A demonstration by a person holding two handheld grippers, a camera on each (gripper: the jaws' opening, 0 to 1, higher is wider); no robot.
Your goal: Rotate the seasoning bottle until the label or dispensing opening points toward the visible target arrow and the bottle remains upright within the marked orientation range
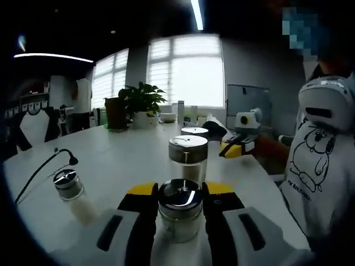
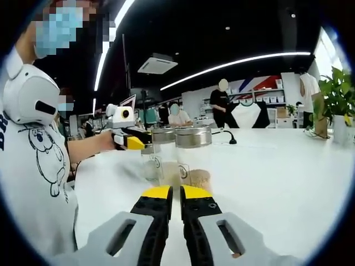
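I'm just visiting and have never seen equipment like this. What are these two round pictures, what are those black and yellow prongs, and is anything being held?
There is no robot here: a person holds a two-jaw gripper in each hand, and each carries a fisheye camera looking along its jaws.

In the left gripper view, the left gripper is closed on a glass seasoning bottle with a dark lid, standing on a white table. Two taller metal-lidded jars stand beyond it, and a small shaker to one side.

In the right gripper view, the right gripper has its jaws together, holding nothing. A potted plant stands at the far end.
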